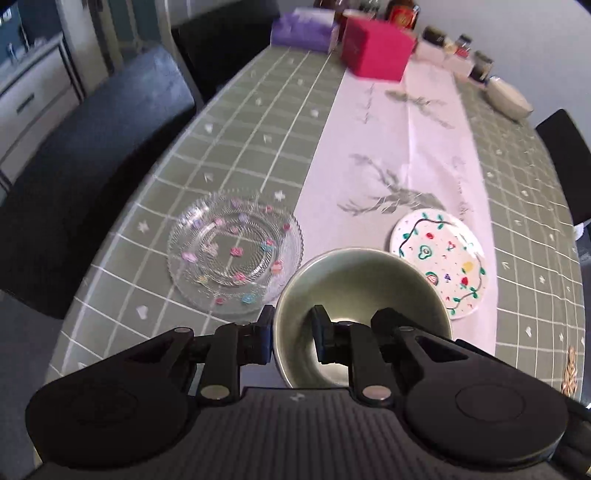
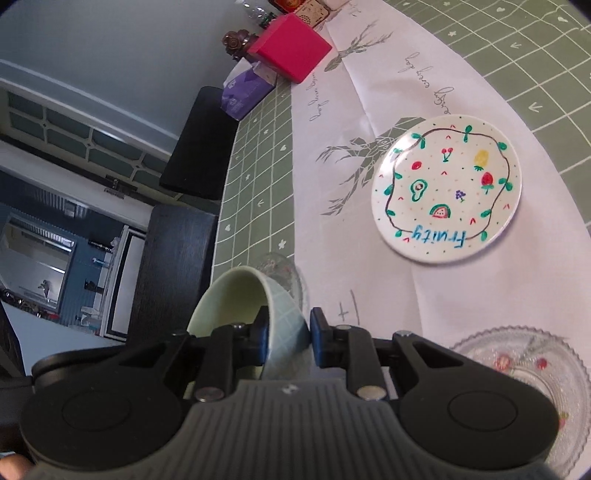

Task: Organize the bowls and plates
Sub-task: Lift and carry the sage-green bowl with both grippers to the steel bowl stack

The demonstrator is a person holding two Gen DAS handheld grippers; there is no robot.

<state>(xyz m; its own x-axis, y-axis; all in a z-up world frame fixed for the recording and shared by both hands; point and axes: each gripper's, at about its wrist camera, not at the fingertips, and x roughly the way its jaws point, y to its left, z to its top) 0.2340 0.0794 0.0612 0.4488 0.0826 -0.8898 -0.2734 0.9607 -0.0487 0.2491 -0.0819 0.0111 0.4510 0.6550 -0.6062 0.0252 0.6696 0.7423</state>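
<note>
My left gripper point(image 1: 291, 330) is shut on the rim of a dark green bowl point(image 1: 364, 284), held above the table with its mouth facing up. Beyond it on the table lie a clear glass plate with small flowers point(image 1: 234, 251) and a white plate painted with fruit point(image 1: 441, 258). My right gripper point(image 2: 288, 332) is shut on the wall of a pale green bowl point(image 2: 240, 306), which hangs tilted on its side over the table's edge. The white fruit plate point(image 2: 447, 190) lies ahead on the runner. Another clear glass plate point(image 2: 524, 380) sits at the lower right, and a third glass dish point(image 2: 282, 273) peeks out behind the bowl.
A pink box point(image 1: 376, 48), a purple tissue pack point(image 1: 303, 29), jars point(image 1: 461, 44) and a pale bowl point(image 1: 508, 96) stand at the far end of the green checked table point(image 1: 240, 122). Dark chairs point(image 1: 92, 166) line its left side. A white runner point(image 1: 399, 147) runs down the middle.
</note>
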